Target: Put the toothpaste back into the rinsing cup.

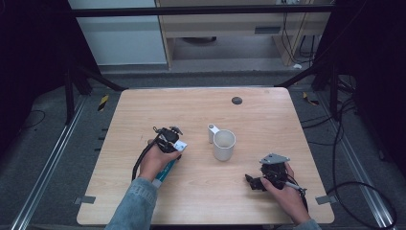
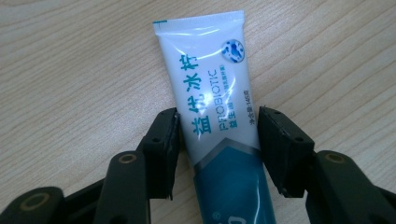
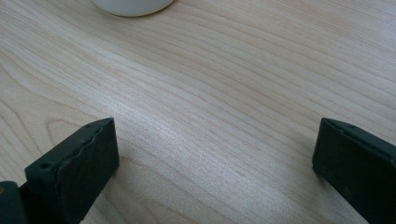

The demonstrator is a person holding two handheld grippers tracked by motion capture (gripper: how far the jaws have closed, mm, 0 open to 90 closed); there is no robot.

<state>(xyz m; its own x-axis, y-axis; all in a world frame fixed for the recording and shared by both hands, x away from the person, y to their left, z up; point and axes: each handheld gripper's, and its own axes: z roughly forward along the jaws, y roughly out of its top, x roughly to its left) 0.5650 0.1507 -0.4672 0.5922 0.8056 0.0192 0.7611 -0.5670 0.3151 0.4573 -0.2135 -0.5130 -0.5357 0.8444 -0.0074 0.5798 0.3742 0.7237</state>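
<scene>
a white and teal toothpaste tube [image 2: 215, 116] is seen lying flat on the wooden desk [image 1: 268, 115], left of centre, with its crimped end pointed away from the person. the left claw [image 2: 218, 130] is set astride the tube, one black pad on each side of its printed middle. in the left gripper view the pad [image 2: 161, 140] at the left edge of the tube is seen right against it, while a thin strip of desk is seen between the tube and the other pad, so a firm pinch cannot be told. from the high view the left claw [image 1: 168, 139] is seen held low over the tube by a hand with a denim sleeve [image 1: 136, 206].

a white mug [image 1: 223, 144] is stood upright near the middle of the desk, just right of the tube and apart from it. the right claw [image 3: 215, 163] is held spread wide, with bare wood between its pads, near the desk's right front, well apart from the mug.
</scene>
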